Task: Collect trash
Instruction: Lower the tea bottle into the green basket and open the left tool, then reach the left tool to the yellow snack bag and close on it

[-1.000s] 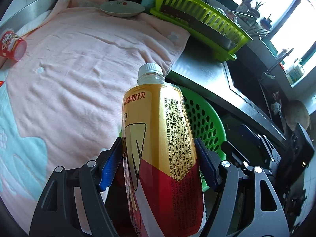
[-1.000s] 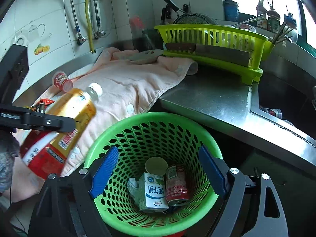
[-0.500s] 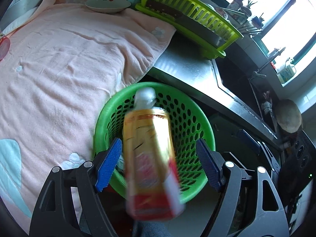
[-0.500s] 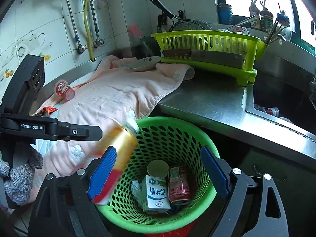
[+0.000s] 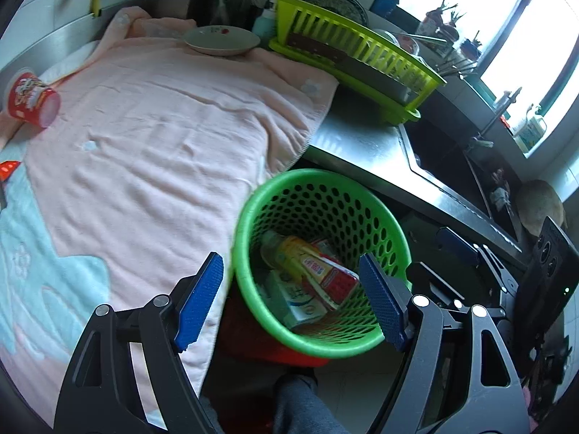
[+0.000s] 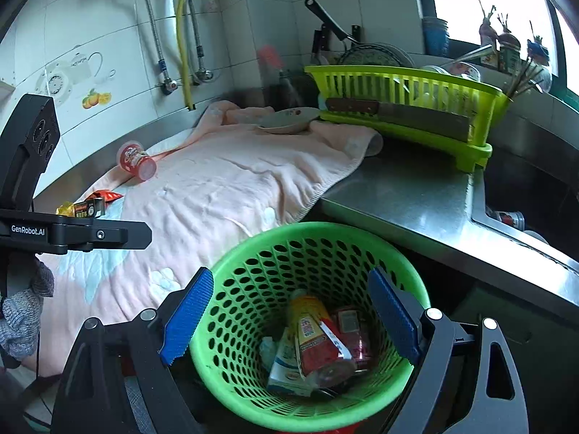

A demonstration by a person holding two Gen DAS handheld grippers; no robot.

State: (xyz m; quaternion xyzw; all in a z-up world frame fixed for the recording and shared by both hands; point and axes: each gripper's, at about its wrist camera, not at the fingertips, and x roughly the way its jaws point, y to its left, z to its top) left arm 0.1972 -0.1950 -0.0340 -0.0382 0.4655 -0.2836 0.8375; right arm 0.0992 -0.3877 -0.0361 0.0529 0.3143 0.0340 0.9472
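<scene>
- Below the table point(image 5: 354, 141) edge, green perforated wastebasket point(image 5: 315, 173) standing open-topped, close against the hanging pink towel point(image 5: 163, 126); likely put there for dropping trash straight off the surface.
- Inside the wastebasket: yellow-and-red drink bottle point(image 5: 307, 264) lying tilted, cap end up the wall, on top of a milk carton point(image 5: 300, 303) and beside a red can point(image 6: 353, 325); looks freshly dropped rather than placed.
- Left tool point(image 5: 289, 264): jaws wide, just been opening, nothing between them; poised over the near rim of the wastebasket, pointing steeply down.
- Right tool point(image 6: 291, 278): jaws wide too and empty, framing the wastebasket mouth from above without touching it.
- Still out on the towel: red snack cup point(image 5: 30, 97) on its side near the back wall, well apart from both tools.
- Further along, by the towel's edge: crumpled snack wrappers point(image 6: 90, 204), likewise uncollected.
- Plate point(image 5: 221, 39) and lime dish rack point(image 5: 362, 58) at the back: kitchenware, probably not for the wastebasket.
- Judged stage: one drop finished, cup and wrappers next; either tool free for the reach.
</scene>
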